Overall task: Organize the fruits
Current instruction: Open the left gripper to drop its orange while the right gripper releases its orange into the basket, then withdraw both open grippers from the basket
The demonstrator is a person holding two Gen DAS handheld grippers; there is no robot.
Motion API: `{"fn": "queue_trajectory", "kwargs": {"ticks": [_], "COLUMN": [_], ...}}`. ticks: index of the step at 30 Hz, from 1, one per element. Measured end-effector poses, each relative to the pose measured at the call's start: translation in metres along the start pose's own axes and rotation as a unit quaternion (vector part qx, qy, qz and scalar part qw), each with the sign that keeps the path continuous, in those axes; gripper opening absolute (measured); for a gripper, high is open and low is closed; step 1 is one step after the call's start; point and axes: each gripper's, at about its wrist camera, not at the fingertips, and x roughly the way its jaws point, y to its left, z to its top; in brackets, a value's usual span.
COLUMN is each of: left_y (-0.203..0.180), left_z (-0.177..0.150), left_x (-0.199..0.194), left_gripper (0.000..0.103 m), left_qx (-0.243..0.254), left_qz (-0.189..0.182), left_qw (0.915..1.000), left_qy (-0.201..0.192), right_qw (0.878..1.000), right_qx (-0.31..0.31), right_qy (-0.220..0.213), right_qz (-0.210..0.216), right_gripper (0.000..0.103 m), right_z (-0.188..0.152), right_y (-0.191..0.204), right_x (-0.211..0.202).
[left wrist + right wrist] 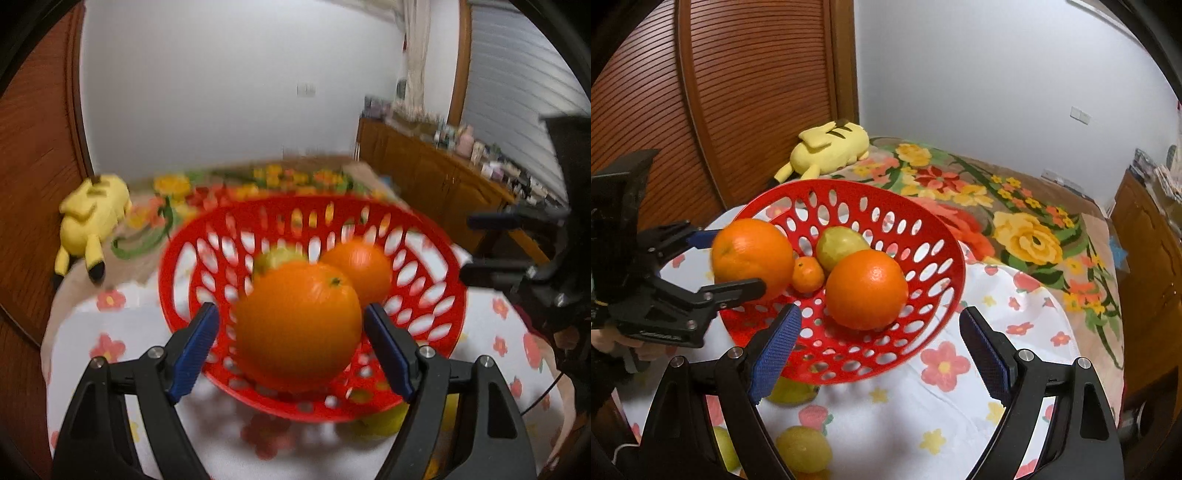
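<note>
Open floral cloth (960, 417) right of the red basket (934, 236) — lemons (803, 448) crowding its near-left edge.

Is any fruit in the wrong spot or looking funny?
Yes. Some yellow-green fruits lie on the cloth outside the red basket, near its front edge. One big orange sits between the left hand-held gripper's fingers above the basket, not yet set down.
</note>
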Motion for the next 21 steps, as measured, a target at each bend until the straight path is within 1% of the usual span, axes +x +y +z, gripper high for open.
{"fn": "queue_trajectory", "kwargs": {"ticks": [4,8,14,18,21], "left_y": [0.000,-0.001,-0.007,-0.013,-0.019], "left_z": [0.012,0.012,-0.001,-0.014,-0.025], "left_x": [-0.013,-0.025,-0.046,-0.063,-0.077], "left_gripper": [0.081,0.081,0.081,0.081,0.081], "left_qx": [-0.004,-0.001,-0.003,0.001,0.006], "left_qz": [0.001,0.002,-0.015,-0.027,-0.029], "left_qw": [0.9999,0.9997,0.9994,0.9990,0.9988], "left_qy": [-0.015,-0.024,-0.032,-0.035,-0.038], "right_qw": [1.000,1.000,0.999,0.998,0.997], "right_qx": [0.007,0.014,0.027,0.039,0.054], "right_qy": [-0.003,-0.014,-0.036,-0.053,-0.062], "right_qz": [0.001,0.002,-0.001,-0.002,-0.003], "right_gripper": [0.089,0.089,0.089,0.089,0.089], "right_z": [-0.004,-0.008,-0.015,-0.026,-0.037], "right_y": [-0.005,-0.006,-0.001,0.007,0.013], "right_x": [-0.007,-0.020,-0.046,-0.068,-0.080]}}
